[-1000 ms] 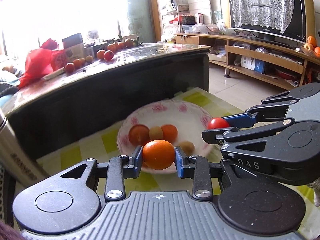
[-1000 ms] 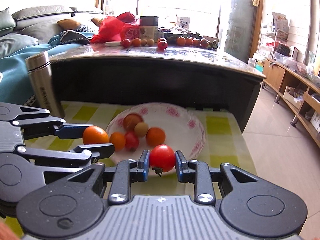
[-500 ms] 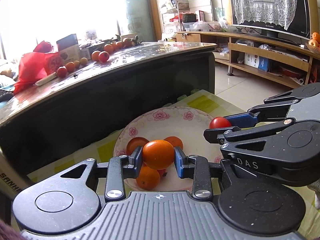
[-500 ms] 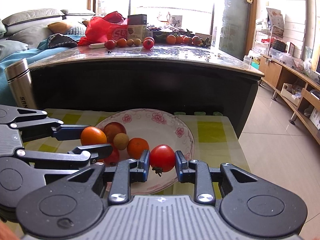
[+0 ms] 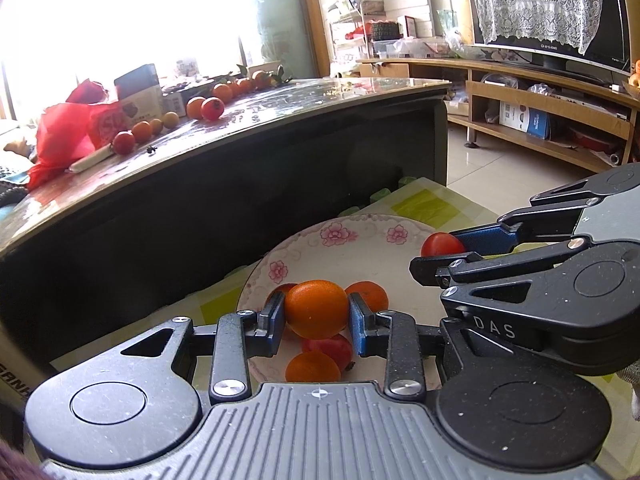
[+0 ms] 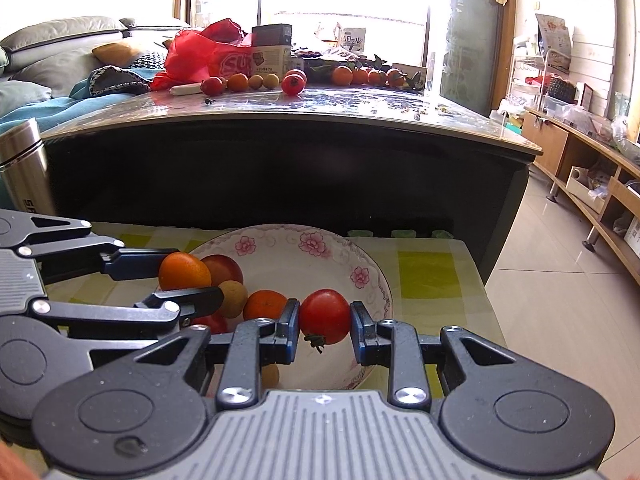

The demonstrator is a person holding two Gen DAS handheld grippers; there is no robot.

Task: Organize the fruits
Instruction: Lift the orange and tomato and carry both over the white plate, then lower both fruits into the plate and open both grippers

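Left wrist view, our left gripper point(image 5: 317, 317) clamping an orange point(image 5: 316, 309) above the floral plate point(image 5: 352, 256), our right gripper point(image 6: 325, 326) clenching a tomato point(image 6: 325, 315) over its rim

Left gripper point(image 5: 316, 317): black frame, blue finger pads, grey ribbed body. Right gripper point(image 6: 325, 322): same black, blue and grey.
Orange point(image 5: 316, 309): bright orange, finely dimpled skin.
Tomato point(image 6: 325, 315): glossy red, dark green-brown stem stub.
Plate point(image 5: 352, 252): white, pink flower print with faint purple scrollwork round the rim.
Fruit in plate: orange, red, one tan-brown.
Tablecloth point(image 6: 424, 268): pale with yellow-green checks.
Coffee table point(image 6: 320, 168): black sides, glossy brown-grey top.
Plastic bag point(image 6: 200, 58): red with white lettering.
Flask point(image 6: 22, 168): brushed steel.
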